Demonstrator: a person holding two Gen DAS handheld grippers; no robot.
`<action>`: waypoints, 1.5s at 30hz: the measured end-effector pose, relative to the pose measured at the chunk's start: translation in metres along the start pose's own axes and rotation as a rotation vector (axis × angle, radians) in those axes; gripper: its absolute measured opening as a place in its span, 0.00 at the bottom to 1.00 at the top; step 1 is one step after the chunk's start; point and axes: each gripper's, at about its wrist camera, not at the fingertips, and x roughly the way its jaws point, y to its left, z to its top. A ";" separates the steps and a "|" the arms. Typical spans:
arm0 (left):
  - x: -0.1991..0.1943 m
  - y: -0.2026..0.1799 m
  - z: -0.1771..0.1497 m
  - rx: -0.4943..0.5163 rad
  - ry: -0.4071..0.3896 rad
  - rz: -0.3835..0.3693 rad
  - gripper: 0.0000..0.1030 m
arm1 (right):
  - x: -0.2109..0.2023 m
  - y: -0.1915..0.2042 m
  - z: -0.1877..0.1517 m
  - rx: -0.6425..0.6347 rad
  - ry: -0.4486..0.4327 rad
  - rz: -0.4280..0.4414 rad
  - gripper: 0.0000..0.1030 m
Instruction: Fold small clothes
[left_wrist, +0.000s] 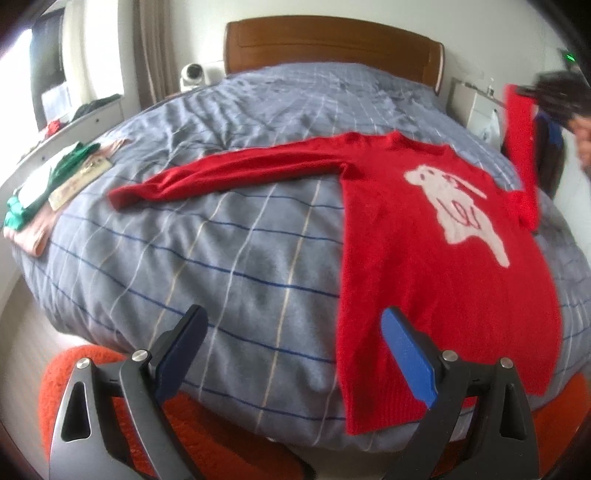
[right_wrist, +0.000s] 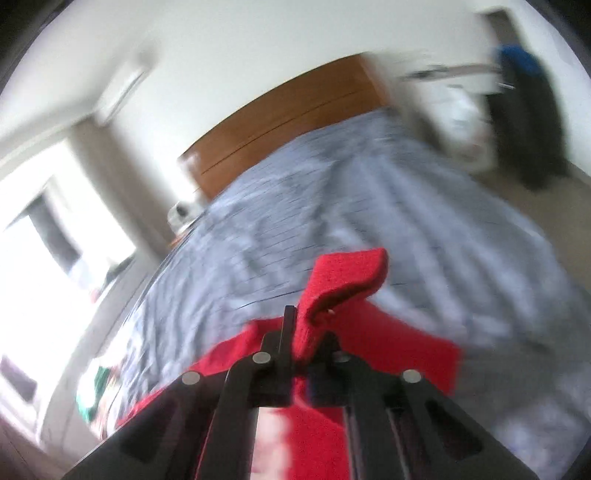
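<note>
At far left we see folded clothes (left_wrist: 40, 192) stacked on the grey checked bed (left_wrist: 229, 258), then the left gripper (left_wrist: 291, 354) hanging wide open and empty. The red sweater (left_wrist: 436, 280) lies flat to its right, bearing a white animal motif (left_wrist: 458, 210) whose red marks we cannot read. The right gripper (right_wrist: 308, 325), though blurred, appears clamped on the sweater's lifted sleeve cuff (right_wrist: 343, 277).

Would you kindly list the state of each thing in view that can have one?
red sweater: spread face up on the bed, one sleeve lifted
lifted sleeve: pinched near its cuff, off the bed
other sleeve: stretched out flat
left gripper: open, empty
right gripper: shut on the lifted sleeve
folded clothes: stacked at the bed's edge
</note>
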 end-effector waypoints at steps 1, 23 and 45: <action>0.000 0.001 0.000 -0.006 0.001 -0.001 0.93 | 0.012 0.014 -0.003 -0.023 0.015 0.010 0.04; 0.026 -0.003 -0.010 -0.014 0.132 -0.008 0.96 | -0.026 -0.040 -0.228 -0.249 0.199 -0.085 0.79; 0.016 0.031 0.013 -0.086 0.233 -0.188 0.96 | -0.043 -0.186 -0.213 -0.021 0.088 -0.391 0.90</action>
